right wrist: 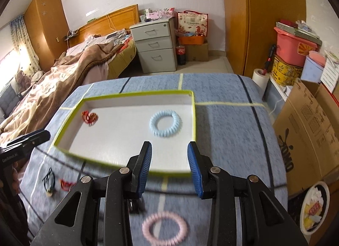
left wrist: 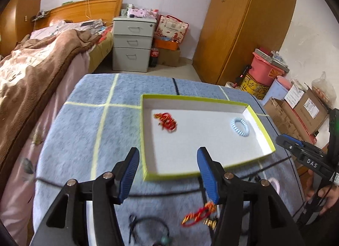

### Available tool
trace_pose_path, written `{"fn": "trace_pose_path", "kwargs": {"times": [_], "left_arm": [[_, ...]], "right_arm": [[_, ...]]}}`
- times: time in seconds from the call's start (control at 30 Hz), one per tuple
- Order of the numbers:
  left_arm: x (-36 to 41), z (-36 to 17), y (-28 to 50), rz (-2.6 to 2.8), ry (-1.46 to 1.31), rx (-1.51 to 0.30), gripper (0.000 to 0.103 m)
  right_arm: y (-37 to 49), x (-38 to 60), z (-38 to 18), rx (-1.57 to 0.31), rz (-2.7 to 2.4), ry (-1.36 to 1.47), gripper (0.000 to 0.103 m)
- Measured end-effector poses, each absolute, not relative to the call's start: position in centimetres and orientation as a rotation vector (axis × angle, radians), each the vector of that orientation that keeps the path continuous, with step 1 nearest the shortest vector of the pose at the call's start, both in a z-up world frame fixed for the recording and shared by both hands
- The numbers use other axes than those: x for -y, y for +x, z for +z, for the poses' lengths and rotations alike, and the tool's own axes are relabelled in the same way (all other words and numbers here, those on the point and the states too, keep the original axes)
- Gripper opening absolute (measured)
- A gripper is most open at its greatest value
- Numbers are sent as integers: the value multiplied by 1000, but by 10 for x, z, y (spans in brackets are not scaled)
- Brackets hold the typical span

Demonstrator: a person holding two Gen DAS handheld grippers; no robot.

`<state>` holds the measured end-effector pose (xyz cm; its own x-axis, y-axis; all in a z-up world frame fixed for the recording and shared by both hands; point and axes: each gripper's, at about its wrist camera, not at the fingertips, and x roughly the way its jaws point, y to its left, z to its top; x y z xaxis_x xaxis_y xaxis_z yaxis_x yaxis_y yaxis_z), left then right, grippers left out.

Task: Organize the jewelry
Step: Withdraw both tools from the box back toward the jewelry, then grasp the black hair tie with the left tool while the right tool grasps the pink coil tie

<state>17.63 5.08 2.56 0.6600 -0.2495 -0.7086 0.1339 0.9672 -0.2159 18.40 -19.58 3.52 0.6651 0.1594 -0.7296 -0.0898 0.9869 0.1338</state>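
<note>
A shallow white tray with a lime rim (left wrist: 190,97) lies on a blue checked blanket. In it are a red bracelet (left wrist: 166,121) and a light blue coil hair tie (left wrist: 239,127). My left gripper (left wrist: 168,152) hangs open and empty over the tray's near edge. Below it on the blanket lie a red and gold bracelet (left wrist: 199,214), a black cord necklace (left wrist: 148,227) and a pink coil hair tie (left wrist: 275,184). My right gripper (right wrist: 169,146) is open and empty above the tray's (right wrist: 137,94) near rim. The blue tie (right wrist: 165,123) lies just beyond it, and the pink tie (right wrist: 164,228) below it.
A bed with a brown cover (left wrist: 42,59) runs along the left. A grey drawer cabinet (left wrist: 132,44) and a wooden wardrobe (left wrist: 243,23) stand beyond the blanket. Cardboard boxes (right wrist: 307,123) and a pink bin (right wrist: 294,44) crowd the right side.
</note>
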Motion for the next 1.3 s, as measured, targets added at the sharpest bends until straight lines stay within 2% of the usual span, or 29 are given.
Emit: {"fn": "trace_pose_path", "kwargs": {"times": [0.47, 1.07, 1.2, 1.3], "left_arm": [[-80, 8, 114, -170, -208, -820, 59], [-97, -18, 86, -142, -265, -881, 59], [-84, -21, 84, -167, -218, -899, 59], [-74, -23, 83, -192, -194, -910, 59]], "right_arm": [[130, 209, 5, -918, 111, 60, 36], [114, 201, -16, -974, 67, 22, 36], [112, 195, -16, -967, 65, -10, 17], [112, 198, -17, -965, 65, 11, 12]]}}
